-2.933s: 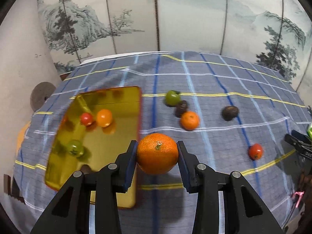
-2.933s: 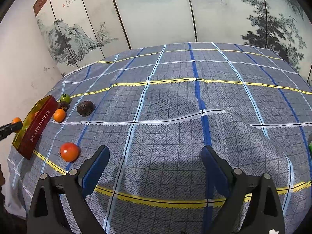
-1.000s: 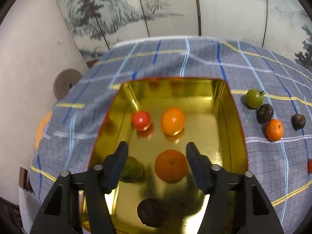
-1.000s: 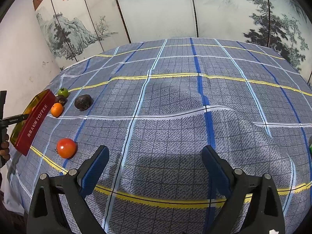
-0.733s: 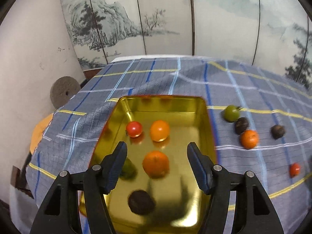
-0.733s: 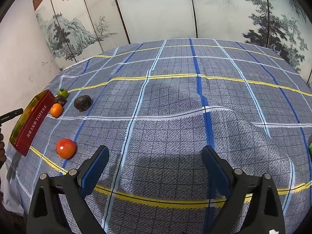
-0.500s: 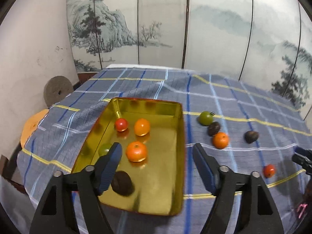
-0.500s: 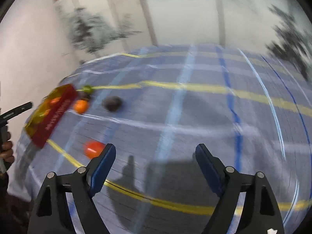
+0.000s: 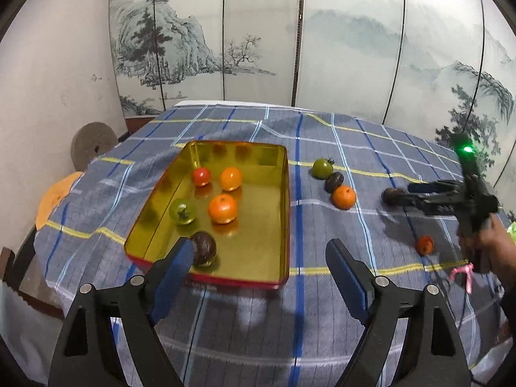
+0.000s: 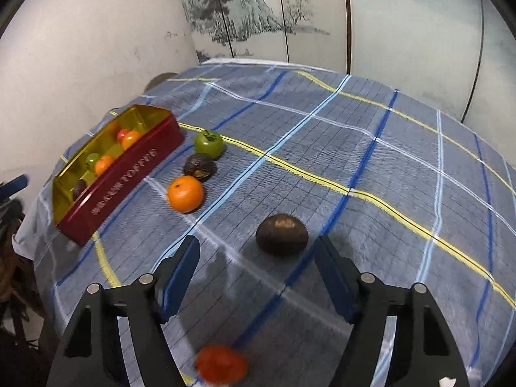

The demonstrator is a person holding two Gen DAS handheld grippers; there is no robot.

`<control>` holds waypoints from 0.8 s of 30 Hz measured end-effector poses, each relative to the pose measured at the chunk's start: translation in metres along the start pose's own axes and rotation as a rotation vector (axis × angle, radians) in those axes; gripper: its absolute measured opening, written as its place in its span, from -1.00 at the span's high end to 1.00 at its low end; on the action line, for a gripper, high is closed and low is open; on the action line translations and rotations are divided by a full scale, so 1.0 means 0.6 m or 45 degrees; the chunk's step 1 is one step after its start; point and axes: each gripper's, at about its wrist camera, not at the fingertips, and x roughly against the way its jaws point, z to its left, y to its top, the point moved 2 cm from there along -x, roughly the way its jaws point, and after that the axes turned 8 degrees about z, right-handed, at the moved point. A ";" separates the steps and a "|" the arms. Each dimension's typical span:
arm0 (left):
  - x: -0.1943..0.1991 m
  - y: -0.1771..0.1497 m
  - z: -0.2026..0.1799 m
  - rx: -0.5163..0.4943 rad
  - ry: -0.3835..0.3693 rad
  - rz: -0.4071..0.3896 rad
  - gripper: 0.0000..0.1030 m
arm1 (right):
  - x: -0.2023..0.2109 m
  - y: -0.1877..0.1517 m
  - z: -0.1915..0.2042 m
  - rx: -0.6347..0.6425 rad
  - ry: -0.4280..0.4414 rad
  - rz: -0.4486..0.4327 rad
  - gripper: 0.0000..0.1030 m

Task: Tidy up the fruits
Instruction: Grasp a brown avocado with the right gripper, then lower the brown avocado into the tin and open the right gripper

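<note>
A gold tin tray (image 9: 283,200) with red outer walls (image 10: 129,177) holds several fruits, among them a big orange (image 9: 222,208), a red tomato (image 9: 201,175), a green tomato (image 9: 182,211) and a dark fruit (image 9: 203,248). My left gripper (image 9: 258,274) is open and empty, pulled back above the tray's near edge. My right gripper (image 10: 256,269) is open, its jaws either side of and just short of a dark fruit (image 10: 282,233) on the cloth. A small orange (image 10: 186,193), another dark fruit (image 10: 199,166), a green tomato (image 10: 209,143) and a red tomato (image 10: 221,367) lie loose.
The table wears a blue plaid cloth (image 10: 371,161) with yellow stripes. A painted folding screen (image 9: 322,48) stands behind it. A round grey stone (image 9: 93,143) and an orange stool (image 9: 54,196) sit left of the table. The right gripper also shows in the left wrist view (image 9: 445,198).
My left gripper let the big orange go in the tray and drew back and up. My right gripper swung left and forward from the bare cloth to the dark fruit.
</note>
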 end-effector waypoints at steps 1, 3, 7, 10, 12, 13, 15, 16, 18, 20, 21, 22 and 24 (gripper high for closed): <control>0.000 -0.004 0.002 0.009 -0.006 0.008 -0.63 | -0.010 0.007 -0.001 0.003 -0.012 0.011 -0.36; -0.003 -0.007 0.005 0.024 -0.010 0.023 -0.63 | -0.027 0.014 -0.006 0.010 -0.031 0.044 -0.03; -0.013 -0.011 0.009 0.018 0.008 0.051 -0.63 | -0.047 0.016 -0.016 0.005 -0.054 0.091 0.29; -0.015 -0.013 0.010 0.027 -0.002 0.055 -0.63 | -0.035 0.008 -0.013 -0.004 -0.084 0.075 0.29; -0.011 -0.015 0.013 0.032 0.003 0.048 -0.63 | -0.013 -0.003 -0.012 -0.054 -0.038 0.032 0.29; -0.009 -0.016 0.016 0.036 0.000 0.046 -0.63 | 0.001 -0.008 -0.008 -0.074 -0.009 0.002 0.29; -0.004 -0.020 0.020 0.047 -0.011 0.046 -0.63 | 0.034 -0.018 0.018 -0.084 0.056 -0.060 0.29; -0.001 -0.022 0.022 0.050 -0.009 0.044 -0.63 | 0.040 -0.018 0.028 -0.078 0.075 -0.072 0.29; 0.004 -0.026 0.024 0.048 -0.001 0.040 -0.63 | 0.057 -0.016 0.064 -0.048 0.126 -0.099 0.29; 0.010 -0.028 0.026 0.043 0.014 0.034 -0.63 | 0.071 -0.005 0.110 -0.001 0.186 -0.126 0.29; 0.013 -0.030 0.028 0.042 0.022 0.029 -0.63 | 0.073 0.002 0.124 0.013 0.206 -0.132 0.29; 0.016 -0.031 0.030 0.042 0.025 0.028 -0.63 | 0.075 0.014 0.149 0.037 0.255 -0.136 0.29; 0.021 -0.035 0.036 0.042 0.038 0.026 -0.63 | 0.072 0.034 0.183 0.068 0.297 -0.141 0.29</control>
